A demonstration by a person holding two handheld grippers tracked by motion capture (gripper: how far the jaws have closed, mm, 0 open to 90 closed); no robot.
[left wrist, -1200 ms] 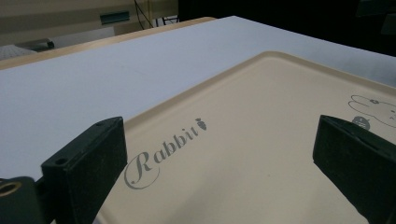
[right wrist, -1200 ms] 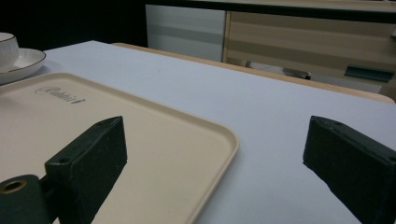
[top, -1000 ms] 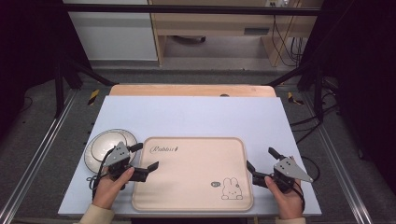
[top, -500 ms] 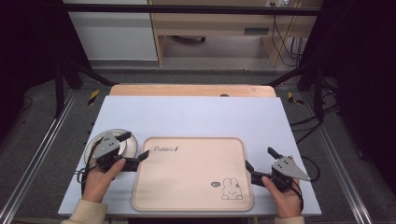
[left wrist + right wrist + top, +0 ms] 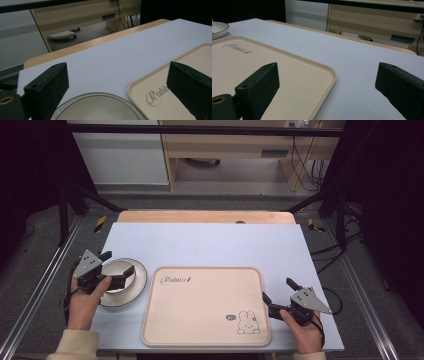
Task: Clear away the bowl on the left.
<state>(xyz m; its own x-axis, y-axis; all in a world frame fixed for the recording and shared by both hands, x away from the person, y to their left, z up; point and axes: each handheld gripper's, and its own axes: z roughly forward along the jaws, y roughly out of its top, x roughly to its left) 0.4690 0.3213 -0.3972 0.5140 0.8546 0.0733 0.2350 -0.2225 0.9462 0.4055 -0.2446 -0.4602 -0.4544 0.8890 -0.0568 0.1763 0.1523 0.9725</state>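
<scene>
Two grippers frame the work as your left gripper [image 5: 116, 269], a second ago at the tray's left edge, now hangs over the plate [image 5: 131, 291], jaws spread wide across its bowl. That swing toward nine o'clock suggests the plate is your target, though nothing is gripped yet. The plate sits on the table [image 5: 210, 245] just left of the cream tray [image 5: 205, 307], near its nine o'clock edge. Your right gripper [image 5: 278, 294] waits wide open at the tray's four o'clock corner, barely shifted. A rabbit print [image 5: 247, 321] marks the tray's bare surface. Nothing blocks the plate; only the tray's raised rim lies along the way.
</scene>
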